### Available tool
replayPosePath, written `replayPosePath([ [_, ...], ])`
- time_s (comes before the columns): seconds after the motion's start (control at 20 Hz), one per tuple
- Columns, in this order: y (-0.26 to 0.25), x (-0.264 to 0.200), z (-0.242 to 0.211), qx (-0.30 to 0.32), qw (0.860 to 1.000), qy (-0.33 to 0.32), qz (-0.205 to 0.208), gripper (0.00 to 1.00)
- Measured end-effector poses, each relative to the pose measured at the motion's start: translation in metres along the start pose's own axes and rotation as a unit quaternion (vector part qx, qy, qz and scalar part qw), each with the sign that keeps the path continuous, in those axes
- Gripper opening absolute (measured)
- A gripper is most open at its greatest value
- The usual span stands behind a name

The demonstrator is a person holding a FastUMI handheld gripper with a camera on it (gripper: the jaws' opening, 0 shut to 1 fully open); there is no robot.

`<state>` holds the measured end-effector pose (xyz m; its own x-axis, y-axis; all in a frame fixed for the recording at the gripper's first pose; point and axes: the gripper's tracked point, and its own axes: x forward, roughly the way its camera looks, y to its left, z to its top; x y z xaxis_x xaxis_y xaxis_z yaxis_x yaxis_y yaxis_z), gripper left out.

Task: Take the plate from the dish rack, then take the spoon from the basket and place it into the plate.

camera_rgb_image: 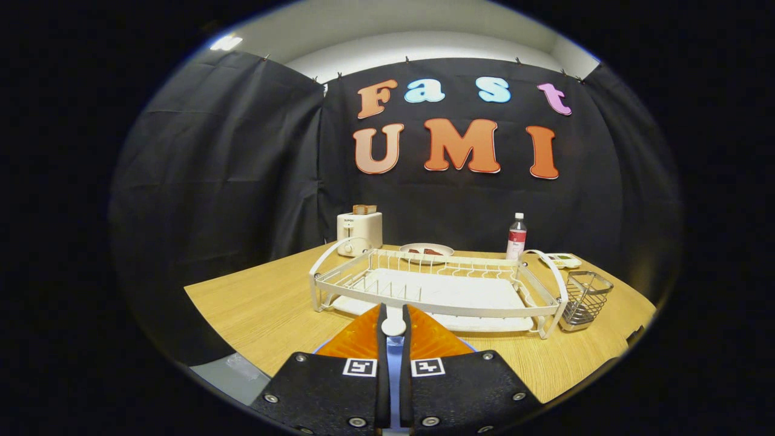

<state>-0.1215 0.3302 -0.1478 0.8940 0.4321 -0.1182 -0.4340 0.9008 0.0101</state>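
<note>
The tongs (pixel 393 330) pinch the white spoon (pixel 393 326) between them, above a blue plate (pixel 466 346) at six o'clock from the dish rack (pixel 436 284). Best lower gently onto the plate before easing open.

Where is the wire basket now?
In the gripper view, the wire basket stands on the table, beside the dish rack, beyond the closed fingers.

A white toaster (pixel 359 233) with bread (pixel 364 209) in its slot stands at the far left corner of the wooden worktop (pixel 266 297). A clear bottle (pixel 516 237) with a red label and white cap stands upright at the far right. Just beside it lies a small white device (pixel 561 260).
</note>
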Motion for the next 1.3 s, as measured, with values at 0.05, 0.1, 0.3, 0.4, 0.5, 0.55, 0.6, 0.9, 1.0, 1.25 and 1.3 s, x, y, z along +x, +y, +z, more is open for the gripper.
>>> replayPosePath([
  [0.05,0.000,0.000,-0.001,-0.004,1.000,0.000,0.002,0.06],
  [0.1,0.001,0.000,-0.002,-0.007,1.000,0.005,0.005,0.07],
  [0.3,-0.007,0.000,-0.016,-0.011,1.000,0.028,-0.006,0.19],
  [0.4,-0.015,-0.002,-0.017,-0.004,0.999,0.031,-0.016,0.37],
  [0.5,-0.023,-0.004,-0.011,0.006,0.999,0.028,-0.023,0.54],
  [0.55,-0.029,-0.006,-0.007,0.008,0.999,0.025,-0.029,0.63],
  [0.6,-0.037,-0.007,-0.001,0.008,0.999,0.021,-0.037,0.68],
  [0.9,-0.088,-0.029,0.029,0.010,0.997,0.011,-0.081,0.91],
  [1.0,-0.109,-0.040,0.039,0.012,0.995,0.008,-0.098,0.96],
  [1.25,-0.176,-0.075,0.056,0.008,0.989,0.000,-0.150,0.97],
  [1.3,-0.189,-0.082,0.058,0.006,0.987,0.000,-0.162,0.97],
])
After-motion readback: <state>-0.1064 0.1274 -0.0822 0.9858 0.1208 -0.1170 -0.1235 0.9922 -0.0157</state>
